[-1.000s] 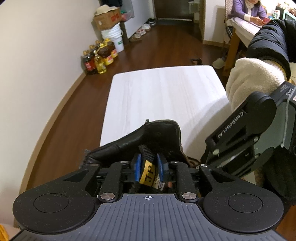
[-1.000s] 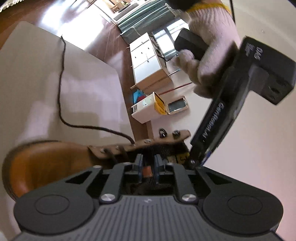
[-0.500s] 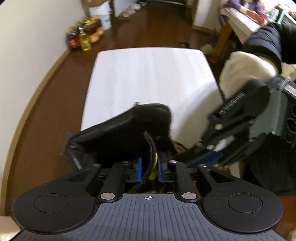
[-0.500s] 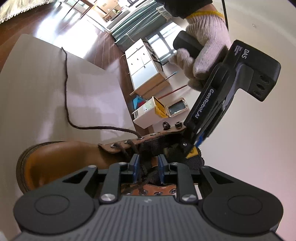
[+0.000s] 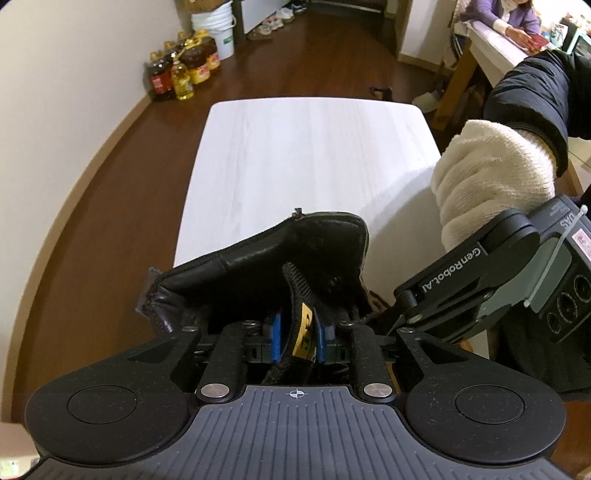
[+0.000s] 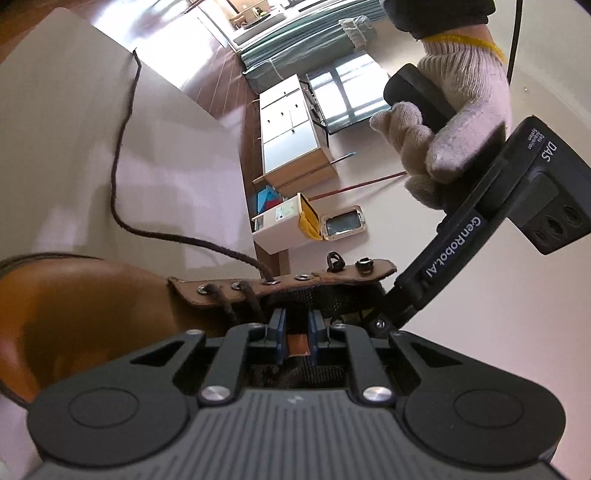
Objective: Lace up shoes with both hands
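Observation:
A brown leather boot [image 6: 85, 306] with a black padded collar [image 5: 295, 251] lies on the white table [image 5: 314, 147]. My left gripper [image 5: 298, 338] is shut on the boot's black tongue [image 5: 295, 295], which carries a yellow label. My right gripper [image 6: 295, 332] is shut on the brown eyelet flap [image 6: 297, 345] on the near side of the boot. The far eyelet flap [image 6: 288, 278] shows metal eyelets and hooks. A dark brown lace [image 6: 122, 147] runs from an eyelet out across the table. Each gripper shows in the other's view: the right one [image 5: 480, 280], the left one [image 6: 461, 236].
Oil bottles [image 5: 181, 70] and a white bucket [image 5: 218, 33] stand on the wooden floor by the far wall. A seated person [image 5: 498, 18] is at a table at the back right. A white cabinet [image 6: 291, 133] and a small bin [image 6: 284, 221] stand beyond the table.
The left gripper tilted the boot collar down, then back up, still holding the tongue. The right gripper opened around the laces, then shut on the brown flap.

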Demonstrator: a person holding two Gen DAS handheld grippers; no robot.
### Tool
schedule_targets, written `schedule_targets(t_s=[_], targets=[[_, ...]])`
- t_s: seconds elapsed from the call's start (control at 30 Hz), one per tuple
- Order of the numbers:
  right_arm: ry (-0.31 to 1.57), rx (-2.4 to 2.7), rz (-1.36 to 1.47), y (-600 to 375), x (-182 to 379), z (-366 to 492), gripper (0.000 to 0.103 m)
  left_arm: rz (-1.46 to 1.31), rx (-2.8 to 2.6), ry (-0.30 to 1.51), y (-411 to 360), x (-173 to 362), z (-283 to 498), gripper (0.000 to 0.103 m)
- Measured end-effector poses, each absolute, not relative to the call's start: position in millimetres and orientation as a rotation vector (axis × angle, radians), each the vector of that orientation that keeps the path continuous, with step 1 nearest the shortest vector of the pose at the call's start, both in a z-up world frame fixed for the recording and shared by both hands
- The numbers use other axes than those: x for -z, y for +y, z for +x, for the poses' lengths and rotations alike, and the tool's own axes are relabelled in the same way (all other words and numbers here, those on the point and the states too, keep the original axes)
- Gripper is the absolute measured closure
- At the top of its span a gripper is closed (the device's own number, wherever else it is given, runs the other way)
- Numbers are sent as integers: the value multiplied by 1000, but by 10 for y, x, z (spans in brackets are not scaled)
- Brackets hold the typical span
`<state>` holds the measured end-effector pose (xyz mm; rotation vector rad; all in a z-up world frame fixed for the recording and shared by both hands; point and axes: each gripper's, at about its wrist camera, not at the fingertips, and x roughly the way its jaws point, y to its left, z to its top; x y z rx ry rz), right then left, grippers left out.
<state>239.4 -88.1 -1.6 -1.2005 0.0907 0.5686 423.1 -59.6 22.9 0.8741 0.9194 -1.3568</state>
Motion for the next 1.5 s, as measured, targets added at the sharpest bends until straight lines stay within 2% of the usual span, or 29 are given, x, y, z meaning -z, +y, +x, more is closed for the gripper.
schedule_targets(t_s=[0.1, 0.2, 0.77, 0.87, 0.93, 1.07, 1.5], targets=[[86, -561, -1208, -838, 48, 2411, 91, 867, 1363, 916, -579, -227, 4228, 85], [89, -550, -1224, -798, 96, 2425, 101, 864, 1364, 914, -574, -224, 4225, 85], [-13, -732, -1059, -905, -222, 1832, 103, 867, 1361, 900, -597, -257, 4204, 83], [-60, -742, -1068, -887, -253, 1779, 100, 868, 1354, 893, -605, -261, 4199, 80], [-56, -721, -1088, -885, -243, 1835, 85, 866, 1345, 886, -603, -268, 4198, 76], [37, -644, -1112, -974, -136, 2149, 85, 858, 1335, 876, -591, -278, 4194, 71], [12, -614, -1314, -865, 132, 2305, 86, 845, 1344, 865, -582, -300, 4199, 70]])
